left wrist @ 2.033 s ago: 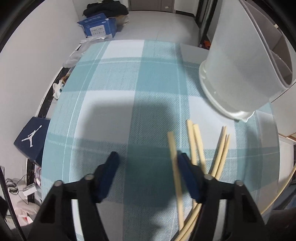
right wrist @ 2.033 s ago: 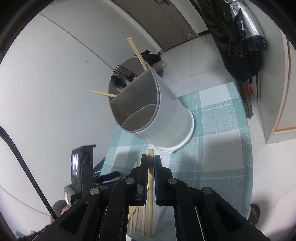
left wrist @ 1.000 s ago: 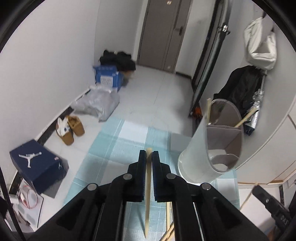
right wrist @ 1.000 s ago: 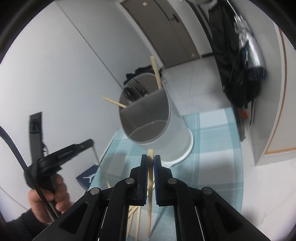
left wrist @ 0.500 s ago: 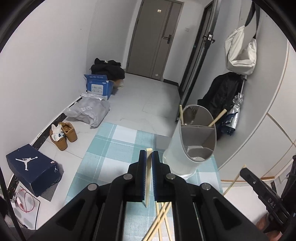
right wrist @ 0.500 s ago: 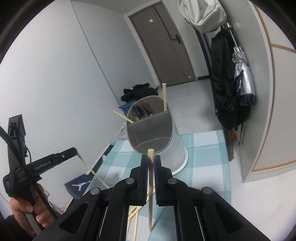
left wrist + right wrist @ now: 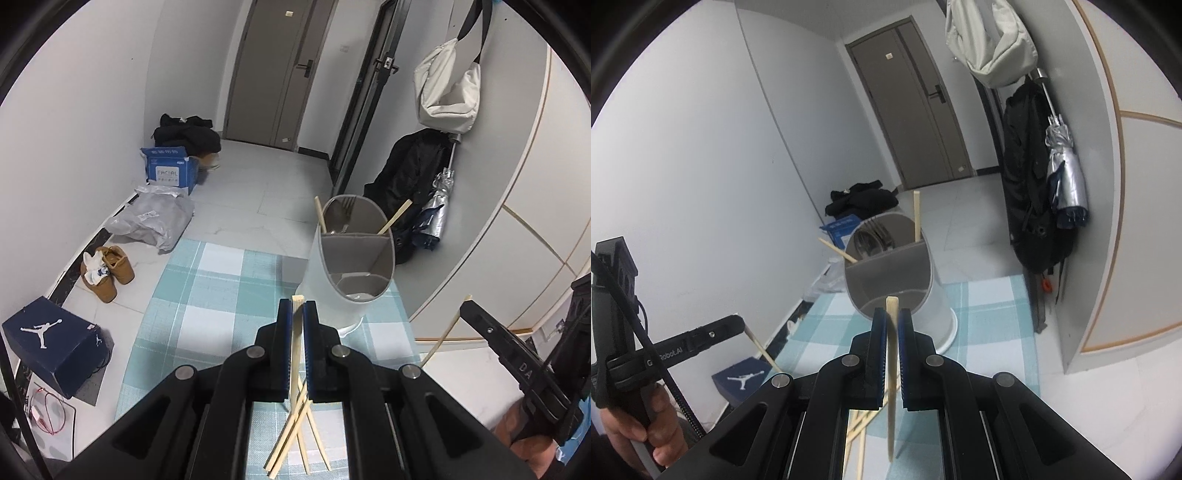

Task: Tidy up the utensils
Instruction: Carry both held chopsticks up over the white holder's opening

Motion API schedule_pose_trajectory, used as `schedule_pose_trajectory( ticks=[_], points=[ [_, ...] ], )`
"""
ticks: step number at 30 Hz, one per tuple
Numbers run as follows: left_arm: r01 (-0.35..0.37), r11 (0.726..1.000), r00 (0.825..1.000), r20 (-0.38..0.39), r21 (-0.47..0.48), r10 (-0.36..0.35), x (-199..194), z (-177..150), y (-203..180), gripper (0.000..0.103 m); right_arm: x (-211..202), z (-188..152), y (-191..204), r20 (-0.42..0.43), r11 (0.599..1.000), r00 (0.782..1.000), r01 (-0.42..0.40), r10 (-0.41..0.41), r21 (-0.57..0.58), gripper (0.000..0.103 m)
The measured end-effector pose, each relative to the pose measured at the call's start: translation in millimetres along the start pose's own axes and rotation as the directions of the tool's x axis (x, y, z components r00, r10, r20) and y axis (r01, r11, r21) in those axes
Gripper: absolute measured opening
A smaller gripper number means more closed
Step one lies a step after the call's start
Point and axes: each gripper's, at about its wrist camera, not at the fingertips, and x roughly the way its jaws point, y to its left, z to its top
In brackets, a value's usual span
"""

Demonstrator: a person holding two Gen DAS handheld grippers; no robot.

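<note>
Evidently both grippers, left gripper (image 7: pixel 294 314) and right gripper (image 7: pixel 892 325), each pinch one chopstick (image 7: pixel 295 354), raised clear for dropping into the divided holder (image 7: pixel 354 254).

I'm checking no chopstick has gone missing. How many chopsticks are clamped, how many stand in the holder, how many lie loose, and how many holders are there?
Clamped chopsticks: 2, one each in the left gripper and right gripper
Chopsticks in holder: 2
Loose chopsticks on the tablecloth: 4 visible, partly hidden
Utensil holder: 1
Total: 9
</note>
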Motion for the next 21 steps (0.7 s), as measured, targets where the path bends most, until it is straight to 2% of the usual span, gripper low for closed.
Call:
schedule_pose_trajectory(
  ticks=[10, 17, 21],
  points=[
    [0.072, 0.997, 0.997, 0.03, 0.017, -0.072, -20.4, 25.7, -12.4, 0.002, -13.9, 30.1, 3.4, 0.077, 1.0, 0.997, 0.005, -0.006, 0.006, 0.005],
    [0.126, 0.988, 0.989, 0.066, 0.087, -0.132, -34.3, 63.0, -29.6, 0.002, -17.8, 66.9, 9.6, 0.124, 1.0, 0.992, -0.004, 0.006, -0.015, 0.005],
    [0.157, 0.984, 0.983, 0.077, 0.087, -0.164, -36.2, 84.2, -32.8, 0.002, -17.8, 91.9, 13.5, 0.154, 0.999, 0.988, -0.005, 0.01, -0.031, 0.005]
  ],
)
